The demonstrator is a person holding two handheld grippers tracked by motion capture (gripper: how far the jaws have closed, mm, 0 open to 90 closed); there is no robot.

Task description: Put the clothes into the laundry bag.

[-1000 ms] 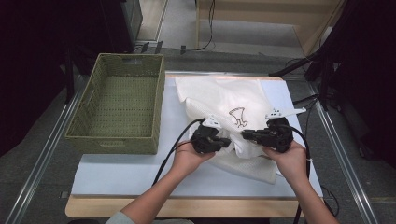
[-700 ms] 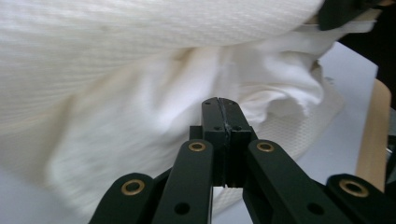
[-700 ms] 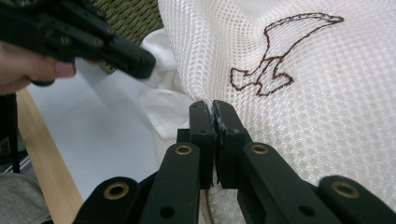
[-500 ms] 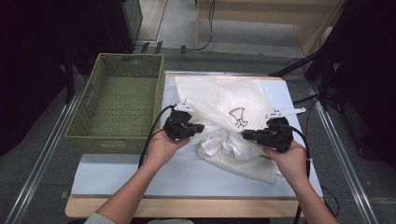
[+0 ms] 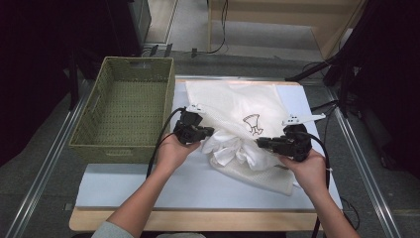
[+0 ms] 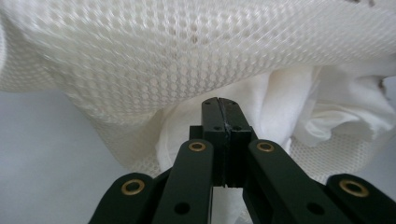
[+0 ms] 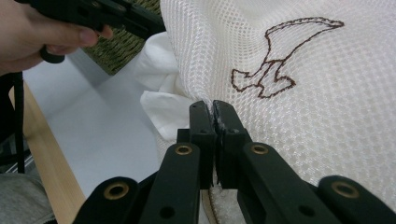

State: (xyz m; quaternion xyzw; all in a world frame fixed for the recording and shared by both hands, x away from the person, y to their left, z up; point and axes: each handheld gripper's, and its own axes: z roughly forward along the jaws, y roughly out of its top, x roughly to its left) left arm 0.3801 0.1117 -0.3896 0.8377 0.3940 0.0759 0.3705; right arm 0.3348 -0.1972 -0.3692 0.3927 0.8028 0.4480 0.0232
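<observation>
On the desk [image 5: 148, 188] beside the basket [image 5: 124, 114], mesh laundry bag [image 5: 233, 106] lies flat. Left tool [image 5: 210, 132] and right tool [image 5: 260, 142] each clamped on its opening edge; white cloth [image 5: 230, 148] half inside. Stuffing unfinished, likely.

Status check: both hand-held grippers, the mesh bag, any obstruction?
Left hand-held gripper shut. Right hand-held gripper shut at mesh bag edge. White cloth half out. Basket beside, clear.

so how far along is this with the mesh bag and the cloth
Done: the white cloth sits partly inside the mesh bag. In hand: the left gripper and right gripper, both shut, pinch the bag's mouth at either side. Left: some cloth bulges from the opening, and the woven basket holds nothing.
</observation>
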